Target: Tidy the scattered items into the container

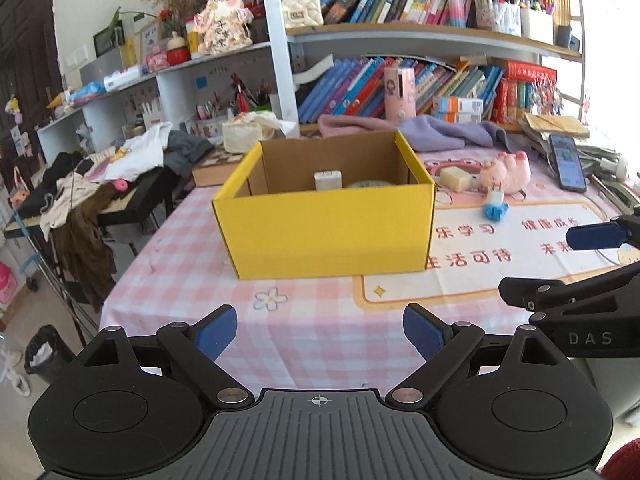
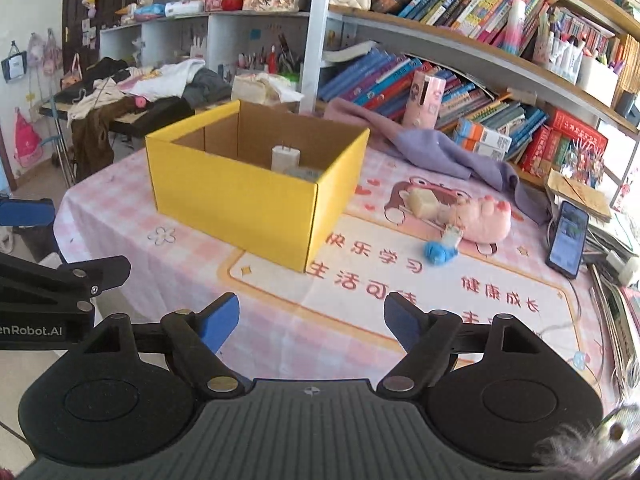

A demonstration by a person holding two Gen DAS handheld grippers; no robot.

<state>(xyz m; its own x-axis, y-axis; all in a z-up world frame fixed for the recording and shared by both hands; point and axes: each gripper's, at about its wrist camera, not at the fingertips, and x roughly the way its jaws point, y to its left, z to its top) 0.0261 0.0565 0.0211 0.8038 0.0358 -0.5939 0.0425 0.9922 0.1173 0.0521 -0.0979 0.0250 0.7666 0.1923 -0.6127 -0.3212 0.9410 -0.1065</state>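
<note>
A yellow cardboard box (image 1: pixel 328 228) (image 2: pixel 240 200) stands open on the pink checked tablecloth, with a white plug adapter (image 1: pixel 328 180) (image 2: pixel 285 159) and a bluish item inside. Right of the box lie a cream block (image 1: pixel 454 178) (image 2: pixel 424 205), a pink plush toy (image 1: pixel 506 174) (image 2: pixel 482 222) and a small white charger with a blue cord bundle (image 1: pixel 495 205) (image 2: pixel 442 249). My left gripper (image 1: pixel 318 330) is open and empty in front of the box. My right gripper (image 2: pixel 312 322) is also open and empty, short of the printed mat.
A phone (image 1: pixel 567 162) (image 2: pixel 568 238) rests at the right by stacked books and cables. A purple cloth (image 1: pixel 448 132) (image 2: pixel 440 152) and a pink cylinder (image 1: pixel 399 92) (image 2: pixel 426 98) sit behind the box. Bookshelves (image 1: pixel 432 36) rise behind the table; a clothes-covered rack (image 1: pixel 100 176) stands left.
</note>
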